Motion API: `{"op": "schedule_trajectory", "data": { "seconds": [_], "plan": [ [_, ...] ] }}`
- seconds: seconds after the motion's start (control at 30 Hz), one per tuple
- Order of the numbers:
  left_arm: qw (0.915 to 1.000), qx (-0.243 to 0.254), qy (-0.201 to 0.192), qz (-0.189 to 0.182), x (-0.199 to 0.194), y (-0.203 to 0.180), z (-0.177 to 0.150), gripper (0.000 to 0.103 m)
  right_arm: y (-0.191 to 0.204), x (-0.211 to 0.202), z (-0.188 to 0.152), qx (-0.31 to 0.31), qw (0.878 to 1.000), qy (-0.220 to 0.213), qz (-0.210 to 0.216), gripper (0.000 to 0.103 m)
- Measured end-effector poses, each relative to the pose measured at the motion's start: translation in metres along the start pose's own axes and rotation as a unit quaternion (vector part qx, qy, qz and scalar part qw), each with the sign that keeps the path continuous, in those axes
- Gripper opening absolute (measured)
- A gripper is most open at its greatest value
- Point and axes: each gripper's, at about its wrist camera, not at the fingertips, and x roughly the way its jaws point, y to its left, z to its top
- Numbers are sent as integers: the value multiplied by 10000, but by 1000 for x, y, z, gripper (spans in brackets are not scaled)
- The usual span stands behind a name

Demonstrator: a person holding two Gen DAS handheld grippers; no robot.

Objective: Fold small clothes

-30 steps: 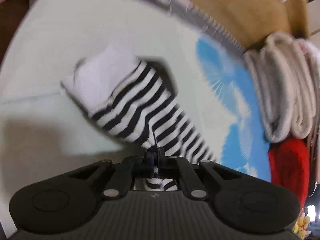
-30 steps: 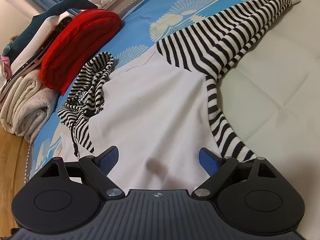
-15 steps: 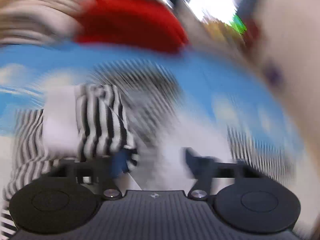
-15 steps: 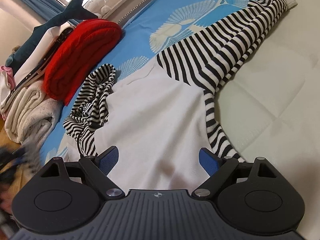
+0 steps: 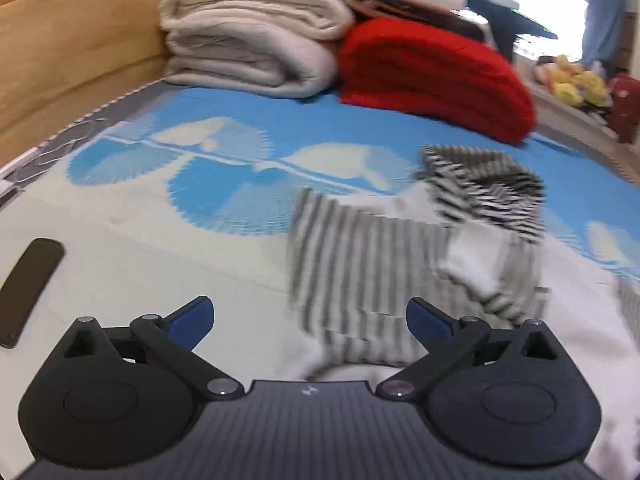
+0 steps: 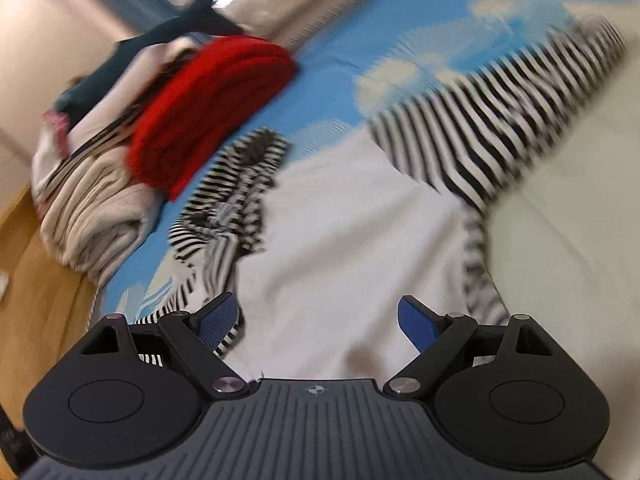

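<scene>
A small white top with black-and-white striped sleeves and hood lies on the bed. In the left wrist view its striped sleeve [image 5: 360, 264] lies folded over the white body, with the hood [image 5: 484, 192] behind. My left gripper [image 5: 310, 320] is open and empty just above the sleeve's near edge. In the right wrist view the white body [image 6: 352, 240] spreads ahead, the other striped sleeve [image 6: 488, 120] stretches to the far right, and the hood [image 6: 236, 196] lies at the left. My right gripper [image 6: 318, 320] is open and empty over the body's near hem.
A red folded knit [image 5: 432, 76] and beige folded blankets [image 5: 248, 40] are stacked at the head of the bed, against a wooden board [image 5: 60, 40]. A dark phone-like slab [image 5: 28, 284] lies at the left. The blue patterned sheet [image 5: 224, 184] surrounds the top.
My left gripper let go of the striped sleeve, opened, and swung round toward the stacked blankets. The sleeve now lies across the body. My right gripper stayed open and moved slightly; both views are blurred.
</scene>
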Motion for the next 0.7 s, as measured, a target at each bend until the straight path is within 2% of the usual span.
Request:
{"op": "schedule_trajectory", "data": {
  "seconds": [0.03,0.07,0.13,0.17,0.23,0.33,0.4,0.43,0.47,0.53,0.57,0.6,0.63,0.7],
  "plan": [
    [9999,24,87,140,9,1,-2,102,13,5,3,-351,9993,-59,-74,89],
    [9985,51,312,444,22,0,-1,102,25,12,5,-630,9979,-69,-146,89],
    [9898,157,923,1078,44,0,5,102,54,34,7,-1218,9925,-13,-74,89],
    [9878,245,1033,1140,51,-3,9,102,71,51,6,-1529,9882,46,-43,89],
    [9871,248,974,1246,48,2,16,102,108,85,-2,-2117,9772,102,-146,89],
    [9900,95,722,1209,38,12,29,102,158,137,-25,-3011,9534,35,-203,88],
    [9907,-53,665,1190,36,16,35,102,181,168,-41,-3405,9402,-8,-50,85],
    [9909,-150,678,1156,35,19,36,102,189,181,-46,-3482,9374,71,33,82],
    [9909,-253,721,1105,34,24,38,102,195,197,-51,-3531,9352,252,59,78],
    [9908,-395,843,978,34,30,40,102,203,225,-60,-3636,9297,547,-229,69],
    [9910,-428,864,924,30,28,37,102,205,232,-62,-3713,9258,550,-447,53],
    [9913,-447,868,883,30,29,37,102,205,233,-61,-3747,9238,468,-634,18],
    [9916,-435,852,867,30,30,37,102,204,229,-55,-3647,9276,408,-699,5],
    [9926,-348,780,864,28,28,37,102,194,208,-31,-3069,9503,296,-425,5]
  ]
}}
